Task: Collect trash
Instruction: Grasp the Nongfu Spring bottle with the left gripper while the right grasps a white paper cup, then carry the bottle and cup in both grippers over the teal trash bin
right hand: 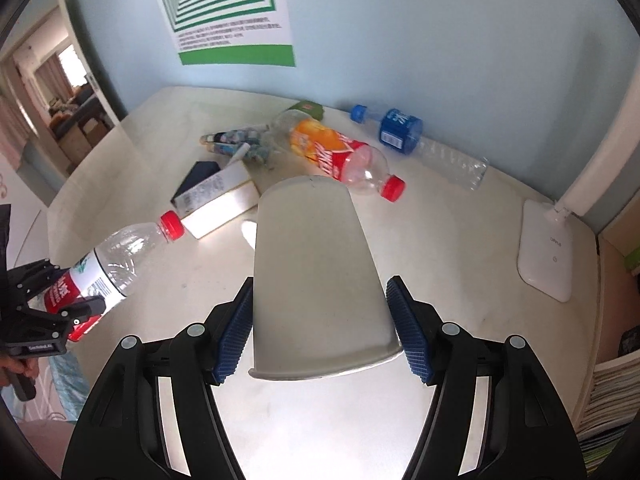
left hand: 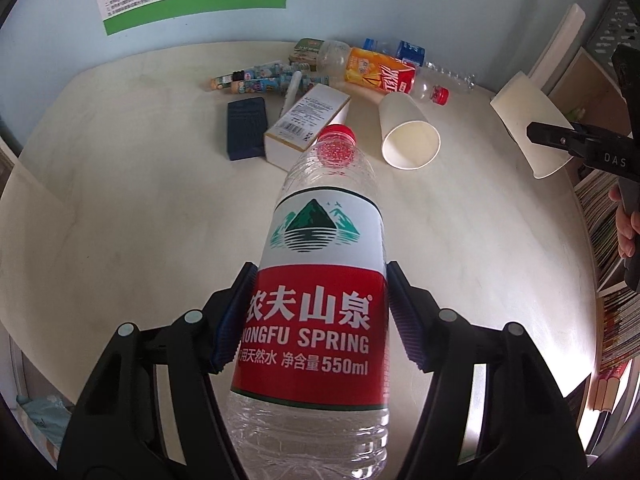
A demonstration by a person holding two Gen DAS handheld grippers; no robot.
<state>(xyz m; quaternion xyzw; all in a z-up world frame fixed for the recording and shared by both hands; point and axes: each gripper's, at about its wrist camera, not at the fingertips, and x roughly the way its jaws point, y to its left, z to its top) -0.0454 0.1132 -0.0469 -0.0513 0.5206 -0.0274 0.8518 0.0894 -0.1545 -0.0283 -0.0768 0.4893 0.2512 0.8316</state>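
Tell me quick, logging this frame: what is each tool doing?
Left tool: closed on the water bottle.
Right tool: holding the paper cup.

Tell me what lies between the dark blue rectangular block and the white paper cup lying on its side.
A white rectangular carton with a barcode label, seen in the left wrist view.

The water bottle (left hand: 320, 300) clamped between my left fingers (left hand: 236, 320) carries a red label band reading 农夫山泉, under it "NONGFU SPRING" with the first letter hidden, then 天然水 净含量550ml. My right gripper (left hand: 538, 133), seen from the left wrist, bears the white letters "DAS". The white box (left hand: 306, 120) on the table has a barcode and small print too fine to read. The poster's (right hand: 224, 12) text lines are likewise illegible, and the lamp base (right hand: 548, 248) shows a faint logo I cannot make out
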